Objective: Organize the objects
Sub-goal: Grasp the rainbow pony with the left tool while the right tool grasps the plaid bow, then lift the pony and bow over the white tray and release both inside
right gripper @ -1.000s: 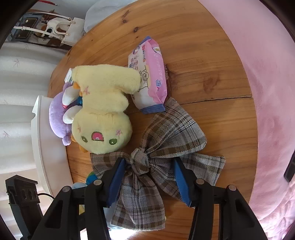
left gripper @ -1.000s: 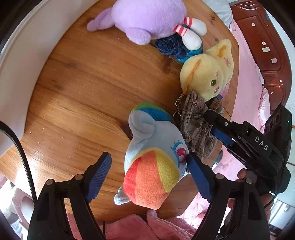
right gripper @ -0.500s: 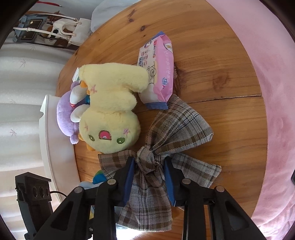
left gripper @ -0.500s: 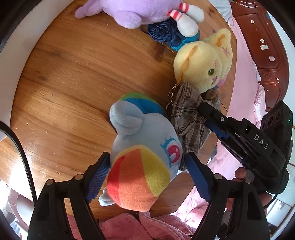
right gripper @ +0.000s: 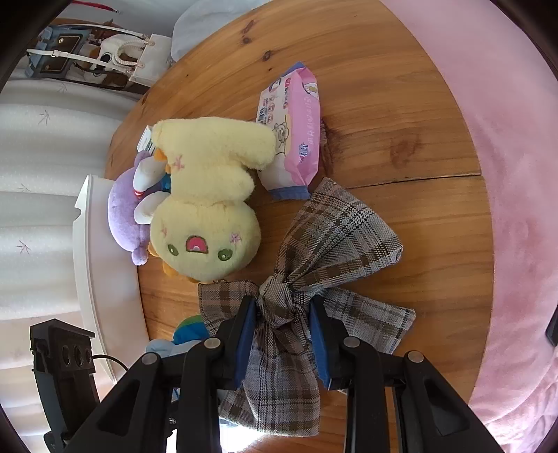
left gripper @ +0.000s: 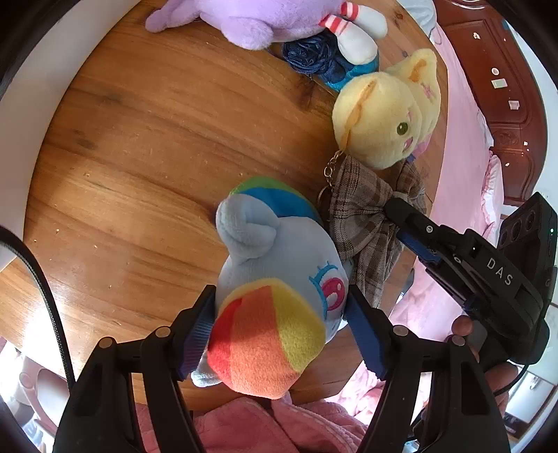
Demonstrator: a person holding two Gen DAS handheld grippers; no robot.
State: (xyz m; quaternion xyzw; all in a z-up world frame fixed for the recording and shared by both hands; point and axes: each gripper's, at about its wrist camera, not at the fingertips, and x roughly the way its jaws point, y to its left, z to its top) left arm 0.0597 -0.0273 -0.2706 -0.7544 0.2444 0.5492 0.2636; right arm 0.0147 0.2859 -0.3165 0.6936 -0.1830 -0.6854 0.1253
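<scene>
right gripper (right gripper: pixel 282 331) just clamped the plaid bow (right gripper: pixel 314 265)'s knot; left gripper (left gripper: pixel 279 327) closing on the rainbow plush (left gripper: pixel 275 313), both nearly ready to lift.

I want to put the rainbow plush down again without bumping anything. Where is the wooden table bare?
The widest bare wood lies between the purple plush, the rainbow plush and the table's rim. Another patch lies beyond the wipes pack. It is crowded around the yellow plush and plaid bow.
</scene>
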